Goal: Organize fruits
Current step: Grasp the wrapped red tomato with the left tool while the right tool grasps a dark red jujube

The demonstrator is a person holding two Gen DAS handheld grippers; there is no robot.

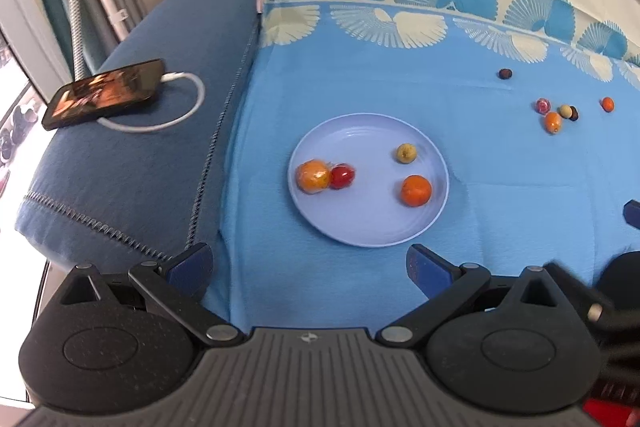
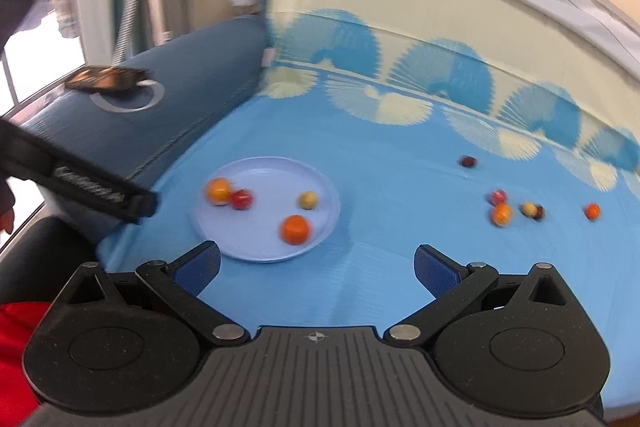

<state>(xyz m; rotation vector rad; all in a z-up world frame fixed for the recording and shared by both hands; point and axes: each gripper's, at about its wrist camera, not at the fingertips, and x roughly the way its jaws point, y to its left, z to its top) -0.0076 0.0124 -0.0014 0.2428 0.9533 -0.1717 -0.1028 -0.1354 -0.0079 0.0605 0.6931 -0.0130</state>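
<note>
Left wrist view: my left gripper (image 1: 310, 265) hangs spread wide and empty above the blue cloth (image 1: 500, 187), just short of the plate (image 1: 360, 227). On the plate lie a yellow-orange fruit (image 1: 313, 175) touching a red one (image 1: 342, 176), a small yellow-green one (image 1: 406, 153), and an orange (image 1: 416, 190). Further right, six small fruits (image 1: 553, 121) lie loose on the cloth, well apart from the plate. A phone (image 1: 104, 93) rests on the dark blue cushion (image 1: 132, 195). My right gripper (image 2: 318, 265) is also spread wide and empty over the cloth, between plate and loose fruits.
</note>
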